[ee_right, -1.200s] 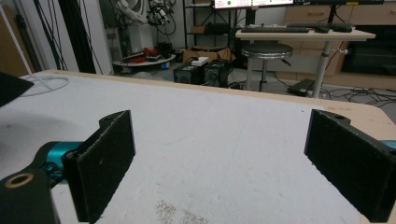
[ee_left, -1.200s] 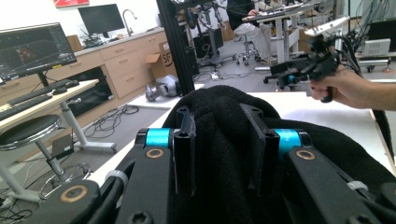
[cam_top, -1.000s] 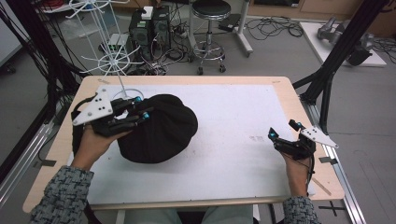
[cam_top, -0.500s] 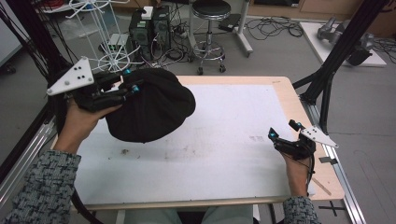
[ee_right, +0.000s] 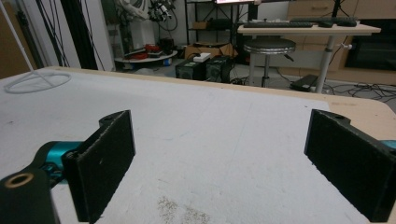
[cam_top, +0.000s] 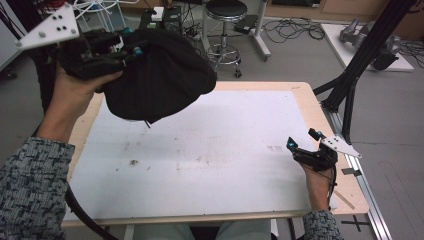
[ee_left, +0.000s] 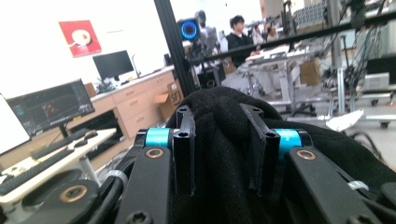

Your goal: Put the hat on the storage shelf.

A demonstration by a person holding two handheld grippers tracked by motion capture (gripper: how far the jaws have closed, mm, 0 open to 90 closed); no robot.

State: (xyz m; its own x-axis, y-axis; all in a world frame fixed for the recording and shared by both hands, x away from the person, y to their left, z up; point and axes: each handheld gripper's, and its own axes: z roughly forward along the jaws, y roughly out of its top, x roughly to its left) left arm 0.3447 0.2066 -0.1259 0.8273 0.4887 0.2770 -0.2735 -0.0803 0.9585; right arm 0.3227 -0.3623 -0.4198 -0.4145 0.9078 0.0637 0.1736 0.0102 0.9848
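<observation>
Cloth (cam_top: 160,75) bunched between left tongs (cam_top: 131,50), lifted above table (cam_top: 225,150).

The left gripper (cam_top: 131,50) is raised high over the far left of the table, its jaws pinched close on black cloth (cam_top: 160,75) — the right gripper (cam_top: 301,145) rests low at the near right edge, jaws spread wide, holding nothing.
</observation>
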